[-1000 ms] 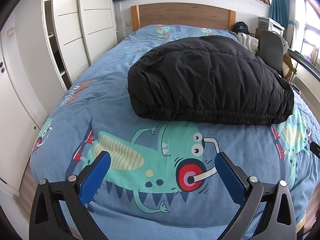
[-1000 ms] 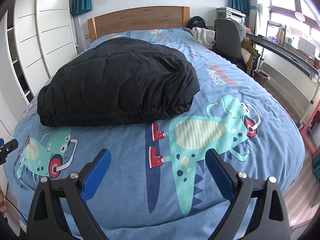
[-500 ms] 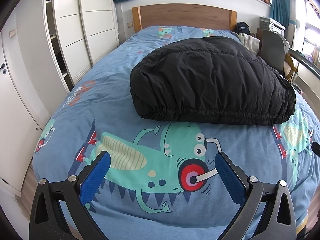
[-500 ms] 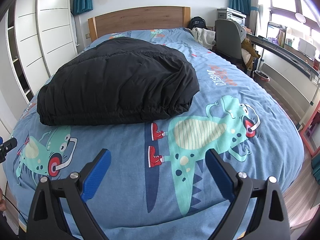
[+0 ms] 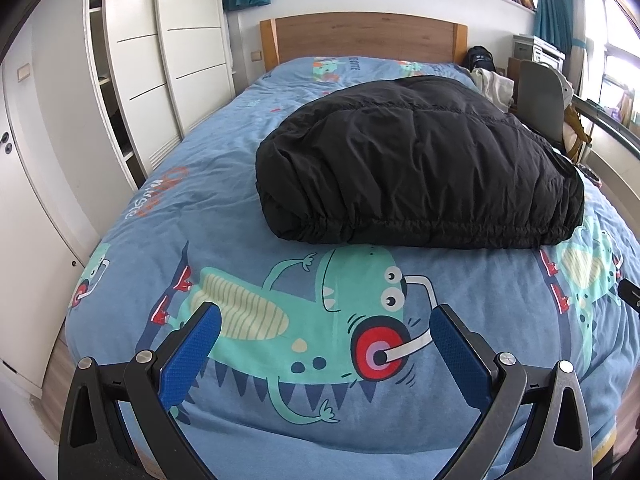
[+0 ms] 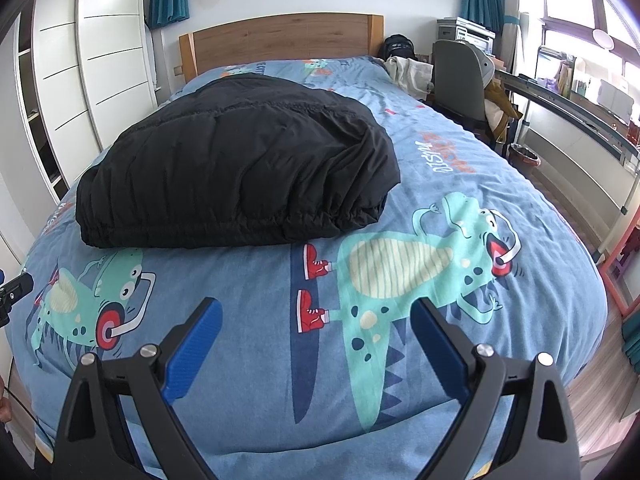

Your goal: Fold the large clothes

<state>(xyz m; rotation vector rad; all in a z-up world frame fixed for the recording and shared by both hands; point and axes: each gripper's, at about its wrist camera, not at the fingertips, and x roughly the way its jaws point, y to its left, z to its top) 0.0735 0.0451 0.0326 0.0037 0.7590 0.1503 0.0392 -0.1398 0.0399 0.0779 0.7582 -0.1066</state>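
A black puffy jacket (image 5: 416,160) lies folded in a thick bundle on the middle of the bed, its gathered hem toward me. It also shows in the right wrist view (image 6: 240,164). My left gripper (image 5: 325,320) is open and empty above the foot of the bed, well short of the jacket. My right gripper (image 6: 316,308) is open and empty too, above the dinosaur print, apart from the jacket. The tip of the left gripper (image 6: 14,292) shows at the left edge of the right wrist view.
The bed has a blue dinosaur-print duvet (image 5: 224,184) and a wooden headboard (image 5: 360,38). White wardrobes (image 5: 132,72) stand along the left. A grey chair (image 6: 460,76), a desk and a small bin (image 6: 524,158) stand to the right. Pale clothes (image 6: 408,72) lie near the pillow end.
Both grippers have drawn back slightly from the bed, so the jacket sits a little farther off. Both stay open. The jacket has not moved.
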